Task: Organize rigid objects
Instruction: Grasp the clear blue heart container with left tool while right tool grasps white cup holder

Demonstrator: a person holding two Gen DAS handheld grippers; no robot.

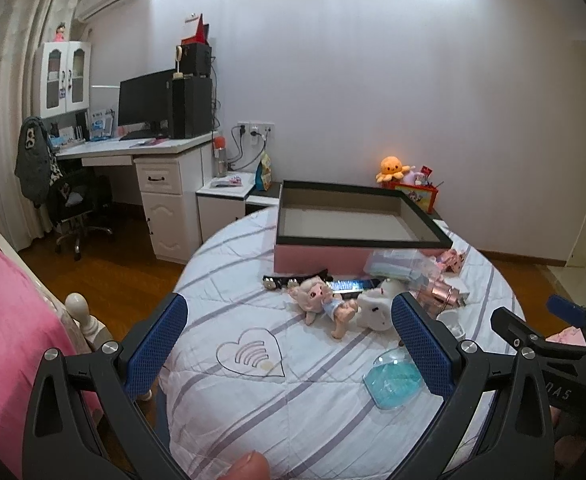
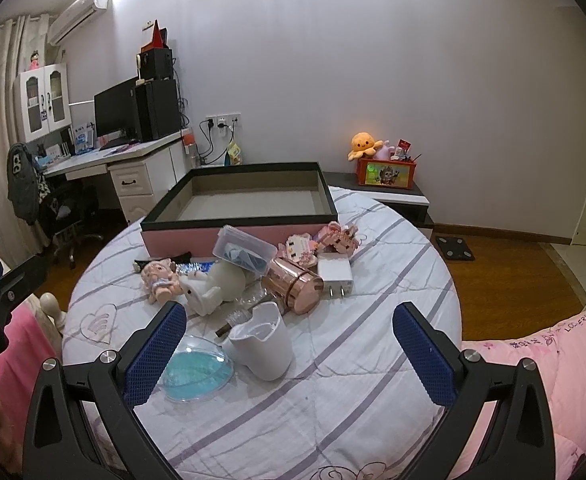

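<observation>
A pink box with a black rim (image 1: 357, 242) (image 2: 181, 224) stands open and empty at the far side of the striped bedspread (image 1: 293, 408) (image 2: 353, 380). In front of it lie a small doll (image 1: 325, 304) (image 2: 159, 278), a white figure (image 1: 375, 308) (image 2: 213, 284), a clear lidded case (image 2: 245, 252), a rose-gold cup (image 2: 295, 286), a white plug charger (image 2: 335, 274), a white cup (image 2: 263, 344) and a blue clear dish (image 1: 393, 380) (image 2: 193, 372). My left gripper (image 1: 289, 340) hovers open above the bedspread. My right gripper (image 2: 289, 344) is open too, near the white cup.
A desk with a monitor (image 1: 145, 100) and a chair (image 1: 73, 200) stands at the left. A night stand holds an orange plush (image 2: 363, 144) and a red box (image 2: 387, 172). A pink quilt (image 2: 541, 380) lies at the right. A scale (image 2: 455, 246) rests on the wooden floor.
</observation>
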